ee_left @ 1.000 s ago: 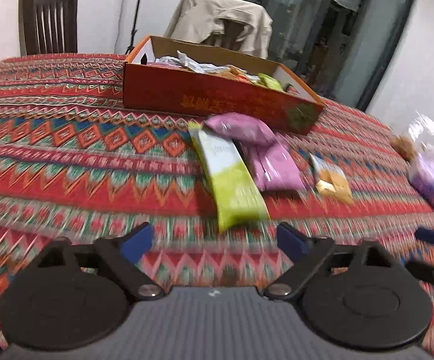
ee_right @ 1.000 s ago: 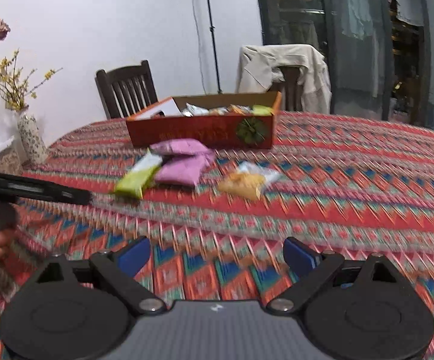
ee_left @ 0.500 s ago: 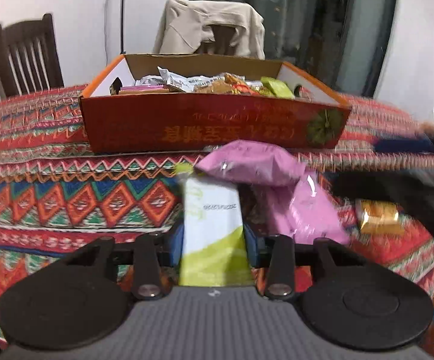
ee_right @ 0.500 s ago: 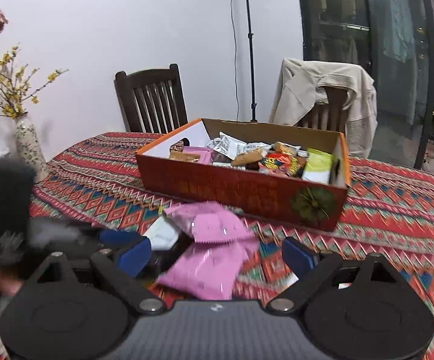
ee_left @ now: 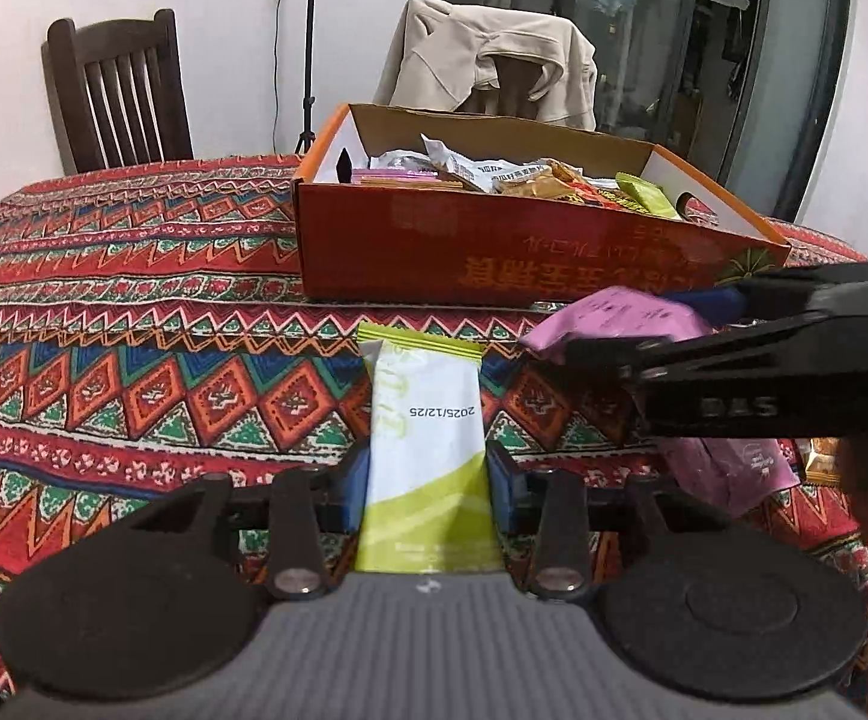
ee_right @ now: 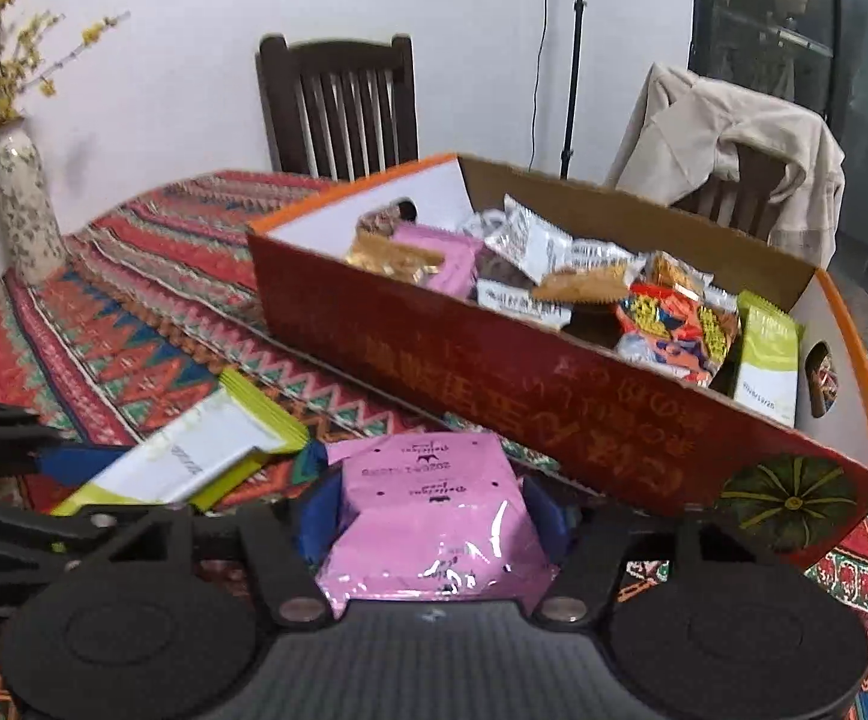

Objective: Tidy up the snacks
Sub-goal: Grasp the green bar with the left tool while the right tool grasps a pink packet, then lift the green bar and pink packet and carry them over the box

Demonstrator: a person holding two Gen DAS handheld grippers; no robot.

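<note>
A green and white snack packet (ee_left: 422,396) sticks forward from my left gripper (ee_left: 428,480), whose blue pads press its two sides. Just right of it, my right gripper (ee_left: 644,324) reaches in around a pink packet (ee_left: 620,318). In the right wrist view that pink packet (ee_right: 434,498) fills the right gripper (ee_right: 431,510); its jaws are closing and the pads touch both sides of the packet. The left gripper (ee_right: 116,486) with the green packet (ee_right: 194,462) shows at the left. Behind both stands the red cardboard box (ee_left: 494,252) (ee_right: 494,372), holding several snacks.
A second pink packet (ee_left: 728,468) and an orange snack (ee_left: 818,468) lie on the patterned tablecloth (ee_left: 134,360) to the right. A flower vase (ee_right: 23,204) stands at the table's left edge. A wooden chair (ee_left: 116,96) and a jacket-draped chair (ee_left: 488,60) stand behind the table.
My left gripper moved up to the green packet and shut on it. My right gripper swept in from the right to the pile and closed around the top pink packet.
</note>
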